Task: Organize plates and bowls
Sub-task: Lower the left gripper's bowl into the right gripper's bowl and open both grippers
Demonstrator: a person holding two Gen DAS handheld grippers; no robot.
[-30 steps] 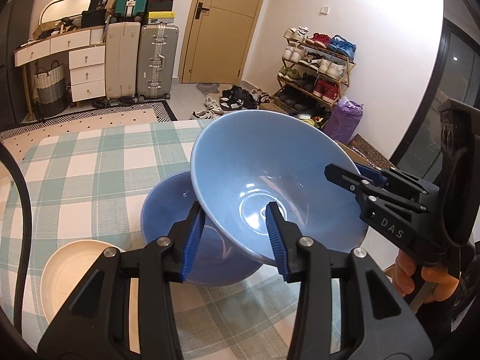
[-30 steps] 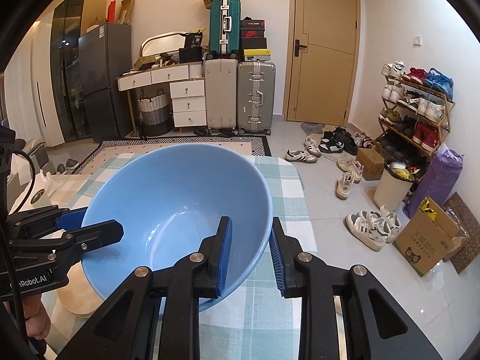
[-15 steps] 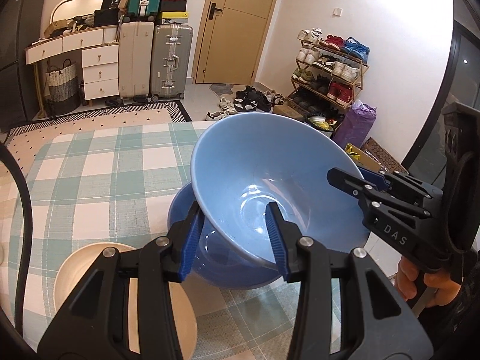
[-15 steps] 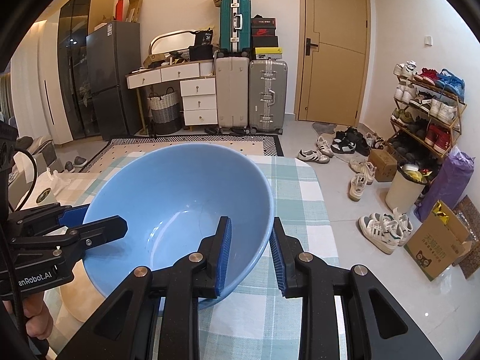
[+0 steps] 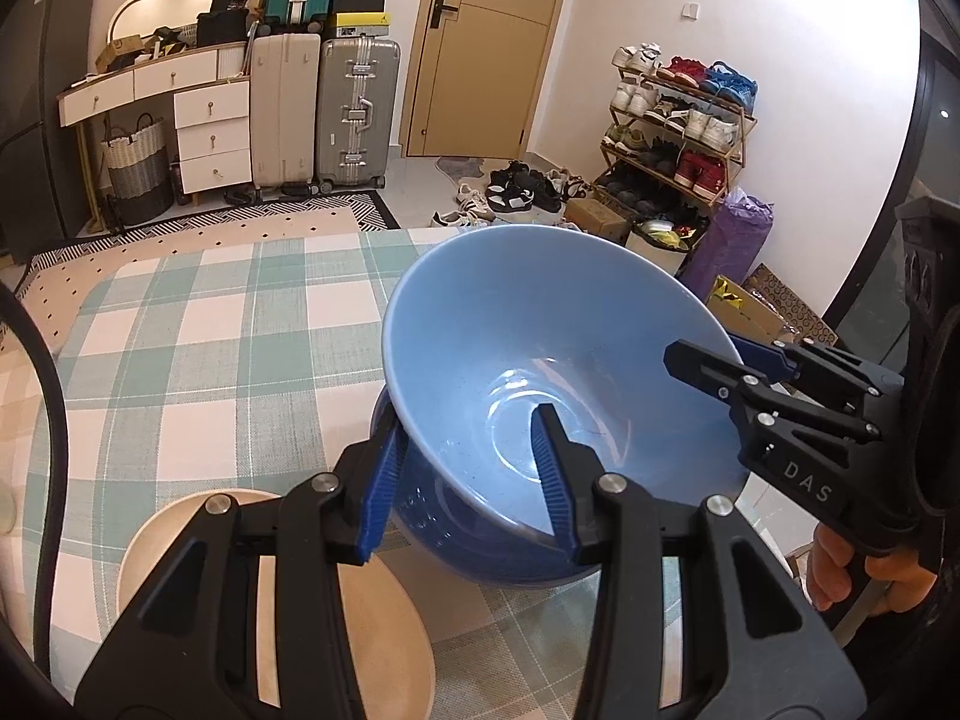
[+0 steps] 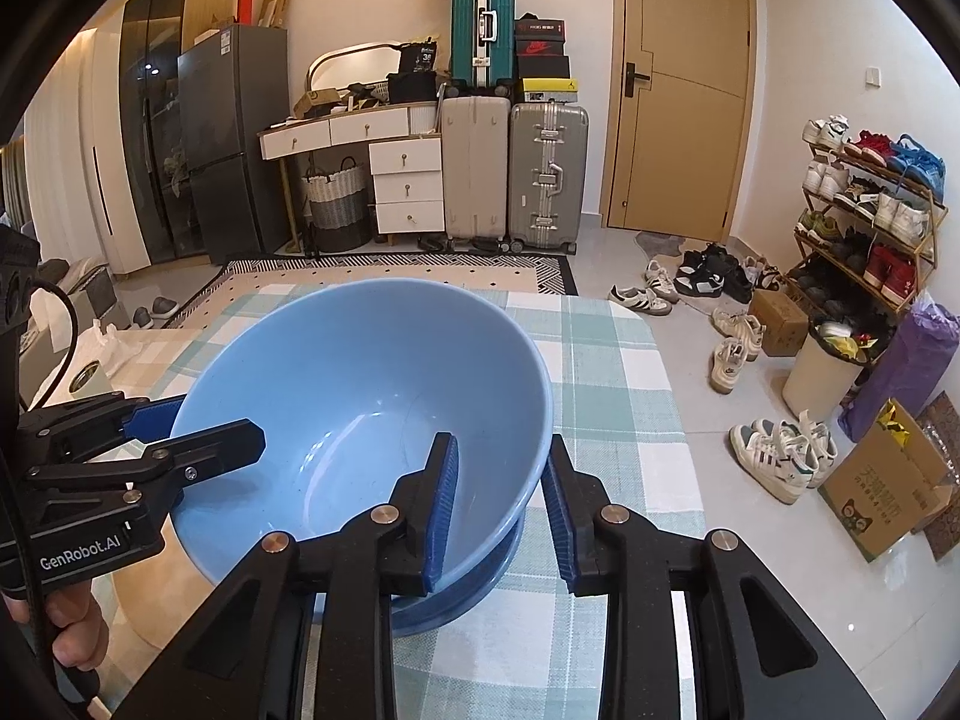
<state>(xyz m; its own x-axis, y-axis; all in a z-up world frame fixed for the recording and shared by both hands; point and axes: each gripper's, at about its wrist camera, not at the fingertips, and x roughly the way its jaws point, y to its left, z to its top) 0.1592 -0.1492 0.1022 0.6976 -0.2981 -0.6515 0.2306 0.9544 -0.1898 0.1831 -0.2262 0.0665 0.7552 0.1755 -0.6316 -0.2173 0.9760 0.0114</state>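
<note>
1. Light blue bowl (image 5: 540, 360): tilted, lowered into darker blue bowl (image 5: 468, 546) on checked tablecloth (image 5: 210, 360).
2. Left gripper (image 5: 468, 480): clamped on near rim.
3. Right gripper (image 6: 498, 504): straddles opposite rim; jaws just eased wider, pad contact unclear.
4. Cream plate (image 5: 384, 618): just beside bowls.

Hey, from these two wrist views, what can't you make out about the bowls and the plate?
- Darker blue bowl: in both views it is mostly covered by the light blue bowl. Whether the two touch is hidden.
- Cream plate: in the left wrist view it is partly under the left gripper and cut off by the bottom edge.
</note>
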